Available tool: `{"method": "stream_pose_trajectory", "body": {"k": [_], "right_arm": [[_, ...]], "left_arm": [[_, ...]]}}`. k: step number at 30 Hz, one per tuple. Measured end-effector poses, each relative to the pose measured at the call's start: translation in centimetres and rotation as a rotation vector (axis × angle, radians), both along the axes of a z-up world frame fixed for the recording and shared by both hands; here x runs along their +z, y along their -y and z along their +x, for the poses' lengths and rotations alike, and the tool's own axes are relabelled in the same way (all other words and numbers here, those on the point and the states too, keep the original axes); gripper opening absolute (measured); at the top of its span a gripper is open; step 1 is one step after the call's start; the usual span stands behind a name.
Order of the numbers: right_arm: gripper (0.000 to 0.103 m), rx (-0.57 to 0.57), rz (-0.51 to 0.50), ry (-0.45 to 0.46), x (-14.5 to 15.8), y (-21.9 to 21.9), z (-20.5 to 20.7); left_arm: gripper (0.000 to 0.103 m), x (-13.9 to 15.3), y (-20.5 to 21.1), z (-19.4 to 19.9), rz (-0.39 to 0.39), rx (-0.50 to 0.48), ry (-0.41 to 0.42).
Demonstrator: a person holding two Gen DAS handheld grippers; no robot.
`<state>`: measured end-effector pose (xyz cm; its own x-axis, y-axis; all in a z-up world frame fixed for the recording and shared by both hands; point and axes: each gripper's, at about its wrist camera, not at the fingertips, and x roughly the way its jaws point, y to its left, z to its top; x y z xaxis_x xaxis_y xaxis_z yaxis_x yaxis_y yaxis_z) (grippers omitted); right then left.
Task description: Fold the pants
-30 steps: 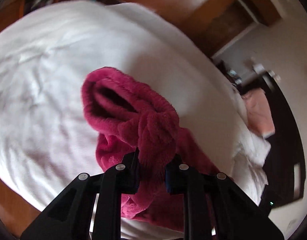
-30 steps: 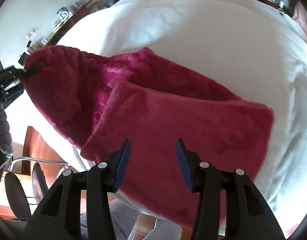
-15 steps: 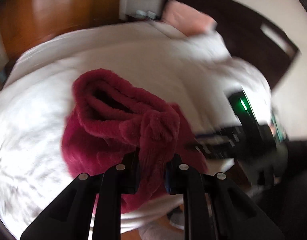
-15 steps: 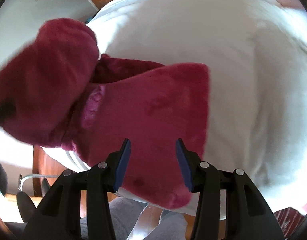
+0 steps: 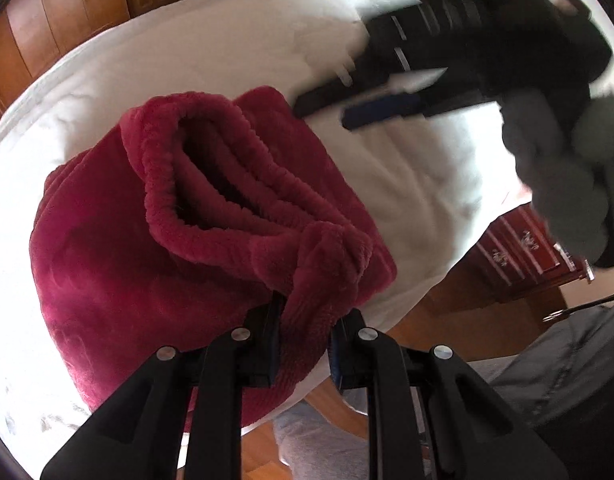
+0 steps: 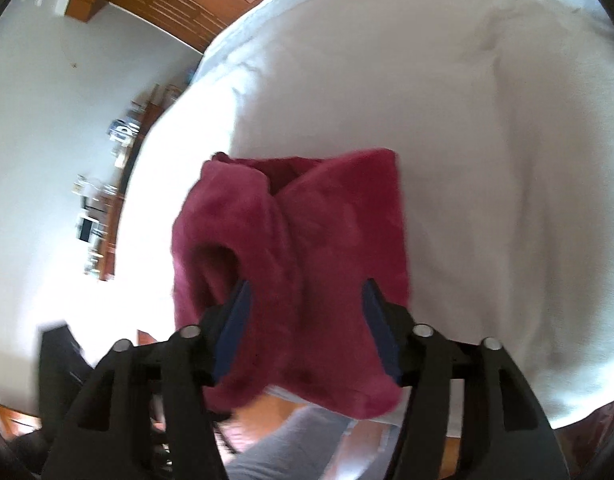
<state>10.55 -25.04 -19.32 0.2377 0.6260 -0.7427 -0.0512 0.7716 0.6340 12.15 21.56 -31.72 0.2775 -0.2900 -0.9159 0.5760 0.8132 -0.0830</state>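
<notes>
Plush crimson pants (image 5: pixel 155 280), soft, bulky and limp, heaped in a rough fold near the edge of the white bed (image 5: pixel 211 48), best taken at the thick waistband, there pinched by left gripper (image 5: pixel 303 340); right gripper (image 6: pixel 307 328) just spreading, clamping nothing.

**Claw and hand status: left clamped, right spread**

Left claw (image 5: pixel 303 340): points steeply downward, jaws nearly together, pads pressing on a bunched fold of the pants (image 5: pixel 179 248).

Right claw (image 6: pixel 305 328): angled downward, jaws have just been opening and stand well apart; the cloth lies between them, pads not pressing. In the left wrist view it appears blurred, carried by a grey-gloved hand (image 5: pixel 563 168).
</notes>
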Motion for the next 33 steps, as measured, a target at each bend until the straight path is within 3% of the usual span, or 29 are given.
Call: {"method": "stream_pose_trajectory", "body": {"k": [2, 7, 10, 14, 15, 16, 17, 19, 21, 28, 31, 33], "right_arm": [[0.07, 0.003, 0.048, -0.017, 0.3, -0.7, 0.5], [0.074, 0.054, 0.138, -0.069, 0.6, -3.6, 3.3], [0.074, 0.096, 0.13, -0.074, 0.6, -5.5, 4.5], [0.074, 0.177, 0.04, -0.052, 0.6, -8.1, 5.8], [0.07, 0.195, 0.011, -0.057, 0.2, -8.6, 6.1], [0.056, 0.206, -0.003, -0.06, 0.0, -9.0, 6.2], [0.05, 0.217, -0.012, -0.055, -0.2, -9.0, 6.2], [0.036, 0.217, -0.056, -0.035, 0.1, -8.7, 6.5], [0.034, 0.195, -0.043, -0.022, 0.6, -7.2, 6.6], [0.032, 0.076, -0.044, 0.014, 1.7, -0.8, 6.5], [0.032, 0.018, -0.072, -0.022, -0.1, 1.8, 6.2], [0.032, 0.002, -0.11, -0.04, -2.1, 2.7, 6.1]], "left_arm": [[0.018, -0.2, 0.4, -0.1, 0.011, 0.001, 0.016], [0.018, 0.0, 0.5, -1.0, 0.006, 0.019, 0.043], [0.018, 0.0, 0.5, -1.3, 0.007, 0.025, 0.058], [0.018, 0.2, 0.3, -1.5, -0.001, 0.039, 0.065], [0.018, 0.3, 0.3, -1.5, -0.001, 0.041, 0.066], [0.018, 0.4, 0.2, -1.6, -0.002, 0.042, 0.067], [0.018, 0.4, 0.2, -1.6, -0.002, 0.044, 0.067], [0.018, 0.8, 0.1, -1.6, -0.006, 0.048, 0.072], [0.018, 1.5, 0.1, -1.6, -0.025, 0.047, 0.078], [0.018, 4.5, 2.9, -1.2, -0.172, -0.05, 0.064], [0.019, 3.8, 5.4, -1.0, -0.173, -0.112, 0.046], [0.025, 2.0, 6.8, -0.6, -0.158, -0.133, 0.0]]}}
